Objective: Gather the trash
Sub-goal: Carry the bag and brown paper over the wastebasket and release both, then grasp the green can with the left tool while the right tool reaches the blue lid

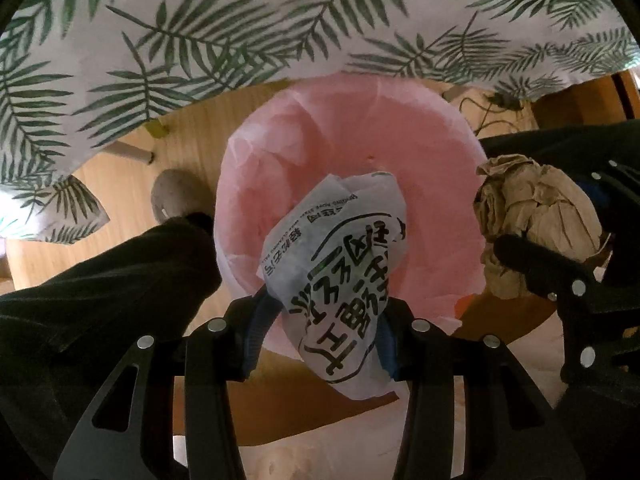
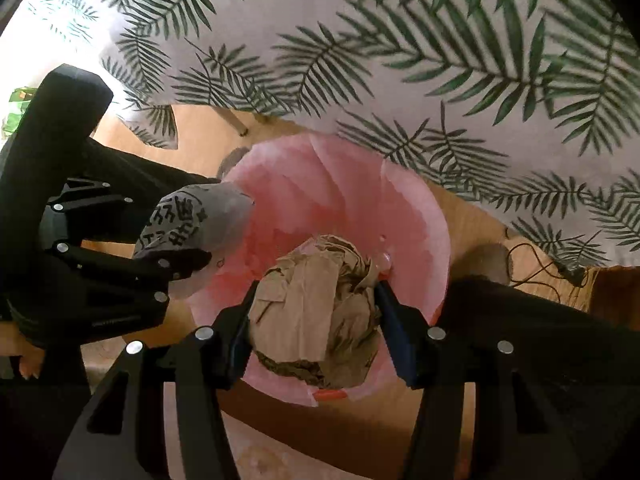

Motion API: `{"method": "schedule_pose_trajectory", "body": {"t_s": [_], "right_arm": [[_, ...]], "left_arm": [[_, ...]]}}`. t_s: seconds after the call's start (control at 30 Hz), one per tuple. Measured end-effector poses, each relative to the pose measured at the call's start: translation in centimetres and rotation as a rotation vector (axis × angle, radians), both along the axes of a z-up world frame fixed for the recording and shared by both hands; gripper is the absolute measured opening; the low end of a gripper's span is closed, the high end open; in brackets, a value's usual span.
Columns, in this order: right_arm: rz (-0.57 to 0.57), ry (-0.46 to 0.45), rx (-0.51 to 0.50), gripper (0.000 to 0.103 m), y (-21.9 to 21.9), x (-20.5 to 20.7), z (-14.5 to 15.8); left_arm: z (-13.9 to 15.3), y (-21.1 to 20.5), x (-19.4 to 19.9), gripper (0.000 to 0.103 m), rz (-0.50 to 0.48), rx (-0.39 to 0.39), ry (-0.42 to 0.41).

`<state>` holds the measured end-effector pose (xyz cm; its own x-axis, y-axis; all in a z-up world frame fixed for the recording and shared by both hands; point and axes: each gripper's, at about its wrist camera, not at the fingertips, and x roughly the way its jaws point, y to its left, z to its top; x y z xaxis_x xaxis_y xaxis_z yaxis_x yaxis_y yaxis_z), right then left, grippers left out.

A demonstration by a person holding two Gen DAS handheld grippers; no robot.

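Wooden floor runs under a table draped in a palm-leaf tablecloth. Beside it stands a bin with a pink liner. Above its mouth, the left gripper pinches a white printed wrapper, and the right gripper clamps a crumpled brown paper ball.

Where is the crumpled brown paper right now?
The crumpled brown paper is clamped in the right gripper, above the pink-lined bin; the left gripper alongside holds the printed white wrapper.
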<state>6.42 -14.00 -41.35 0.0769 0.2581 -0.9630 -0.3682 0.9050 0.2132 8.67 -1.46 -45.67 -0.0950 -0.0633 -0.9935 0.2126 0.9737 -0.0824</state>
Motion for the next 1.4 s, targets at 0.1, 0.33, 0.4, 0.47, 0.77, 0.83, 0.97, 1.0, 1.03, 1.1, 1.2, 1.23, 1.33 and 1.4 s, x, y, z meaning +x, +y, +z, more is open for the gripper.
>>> {"method": "schedule_pose_trajectory", "body": {"t_s": [0.1,0.33,0.4,0.47,0.77,0.83,0.97,1.0,1.03,1.1,1.2,1.23,1.33,1.4], "right_arm": [[0.004,0.015,-0.005,0.057,0.1,0.0,-0.5],[0.001,0.039,-0.016,0.061,0.5,0.3,-1.7],[-0.001,0.045,-0.018,0.063,0.5,0.4,-2.0],[-0.001,0.043,-0.018,0.064,0.5,0.5,-2.2],[0.003,0.029,-0.05,0.086,0.5,0.6,-2.3],[0.014,0.02,-0.062,0.093,0.7,0.6,-2.3],[0.04,0.008,-0.084,0.097,1.1,0.6,-2.3],[0.044,-0.006,-0.105,0.098,1.3,0.5,-2.3],[0.045,-0.013,-0.114,0.098,1.3,0.5,-2.2],[0.039,-0.027,-0.123,0.098,1.3,0.4,-1.9],[0.021,-0.078,-0.131,0.098,0.9,0.4,-0.7],[0.021,-0.094,-0.128,0.098,0.8,0.3,-0.2],[0.021,-0.153,-0.132,0.098,0.3,0.0,1.9],[0.011,-0.182,-0.136,0.098,-0.2,-0.2,4.2]], "left_arm": [[-0.5,0.0,0.3,0.047,-0.002,0.007,0.011],[-0.9,0.1,0.3,0.059,0.003,0.025,0.015],[-0.8,0.3,0.3,0.062,0.008,0.027,0.009],[-0.7,0.4,0.3,0.062,0.01,0.031,0.007],[-0.4,1.4,0.6,0.071,0.051,0.072,-0.019],[0.0,1.6,0.7,0.073,0.063,0.083,-0.036],[1.0,2.1,0.8,0.079,0.082,0.104,-0.08],[1.3,2.3,0.8,0.08,0.089,0.11,-0.092],[1.4,2.4,0.9,0.081,0.093,0.113,-0.103],[2.0,2.5,0.8,0.083,0.097,0.122,-0.122],[3.2,2.5,0.7,0.083,0.087,0.111,-0.165],[3.9,2.4,0.6,0.084,0.08,0.11,-0.185],[6.3,2.1,0.3,0.086,0.065,0.103,-0.24],[8.4,2.0,0.1,0.086,0.062,0.117,-0.277]]}}
